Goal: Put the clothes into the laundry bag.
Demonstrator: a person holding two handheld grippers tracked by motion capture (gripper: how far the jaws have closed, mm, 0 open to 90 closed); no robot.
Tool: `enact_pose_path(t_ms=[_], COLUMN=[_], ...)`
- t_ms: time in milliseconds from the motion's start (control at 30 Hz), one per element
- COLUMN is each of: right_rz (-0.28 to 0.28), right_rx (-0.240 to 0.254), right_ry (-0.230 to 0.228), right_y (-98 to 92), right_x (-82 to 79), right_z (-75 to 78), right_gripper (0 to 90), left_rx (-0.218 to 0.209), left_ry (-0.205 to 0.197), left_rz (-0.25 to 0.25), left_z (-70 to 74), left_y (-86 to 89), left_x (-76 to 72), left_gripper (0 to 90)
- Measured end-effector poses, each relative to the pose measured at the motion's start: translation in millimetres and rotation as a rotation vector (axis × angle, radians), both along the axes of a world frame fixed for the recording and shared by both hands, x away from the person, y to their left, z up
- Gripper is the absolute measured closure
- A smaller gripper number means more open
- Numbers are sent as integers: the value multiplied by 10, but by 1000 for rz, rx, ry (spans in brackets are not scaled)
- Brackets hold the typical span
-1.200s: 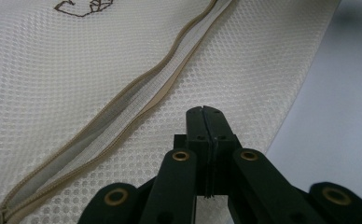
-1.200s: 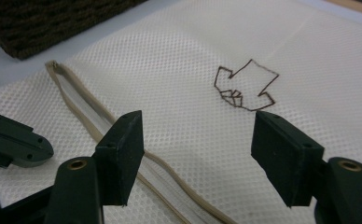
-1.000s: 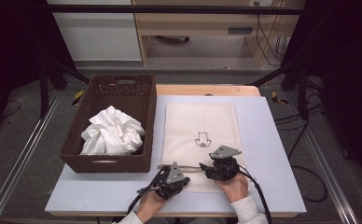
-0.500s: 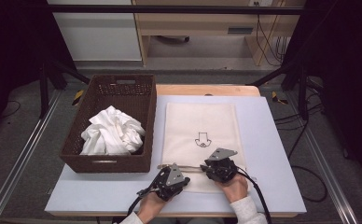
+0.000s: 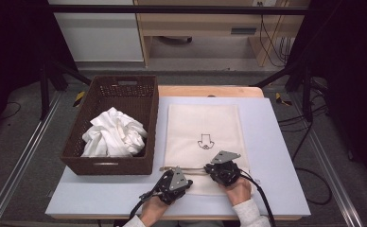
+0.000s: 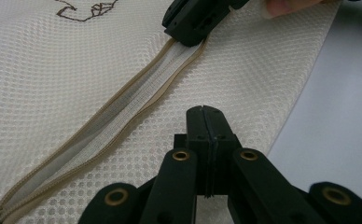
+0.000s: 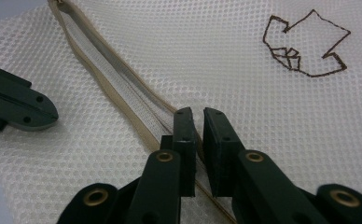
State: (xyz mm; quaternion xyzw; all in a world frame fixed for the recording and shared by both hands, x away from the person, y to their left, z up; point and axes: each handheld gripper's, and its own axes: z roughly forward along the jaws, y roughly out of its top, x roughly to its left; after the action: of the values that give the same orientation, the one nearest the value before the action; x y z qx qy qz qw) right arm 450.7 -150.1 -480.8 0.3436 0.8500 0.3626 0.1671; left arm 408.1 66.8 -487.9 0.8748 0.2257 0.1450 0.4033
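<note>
**Zipper of the mesh laundry bag partly open**

High view: the mesh laundry bag (image 5: 203,142) lies flat just right of the wicker basket (image 5: 113,124), which holds crumpled white cloth (image 5: 111,133). Both grippers sit at the bag's near end.

Left gripper view: the left gripper (image 6: 205,114) has its jaws pressed together, gripping nothing, resting on mesh beside the zipper (image 6: 100,126), which gapes open up to the other gripper.

Right gripper view: the right gripper (image 7: 197,116) has a narrow gap over the zipper line; whether it pinches the slider cannot be told. Judging by this, unzipping is partway done. No readable writing, only a stitched emblem (image 7: 305,44).

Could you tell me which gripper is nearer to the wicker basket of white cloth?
Left. The left gripper sits just beyond the wicker basket's near right corner; the right gripper is farther right on the mesh bag.
</note>
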Motion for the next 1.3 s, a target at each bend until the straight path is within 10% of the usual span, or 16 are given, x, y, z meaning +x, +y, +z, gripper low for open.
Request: enact_pose_path(t_ms=[400,567,733,900,1300], right_rz=[4,4,1,-1,-3], right_rx=[91,107,125,136,135], right_ry=[-18,-41,-53,-68,-49], right_y=[-95,-110,-126,-144,-128], right_x=[3,4,-7,-17,-7], right_z=[150,203,242,276,256], right_gripper=[880,883,884,885,830], left_rx=[-13,-25,-14,68,98], left_ry=[30,-35,-98,-90,-86], left_rz=[0,24,89,94,116], left_z=[26,249,386,321,215], left_y=[18,8,-136,-300,-313], left_x=[39,84,213,362,501], left_gripper=[892,840,518,403,816])
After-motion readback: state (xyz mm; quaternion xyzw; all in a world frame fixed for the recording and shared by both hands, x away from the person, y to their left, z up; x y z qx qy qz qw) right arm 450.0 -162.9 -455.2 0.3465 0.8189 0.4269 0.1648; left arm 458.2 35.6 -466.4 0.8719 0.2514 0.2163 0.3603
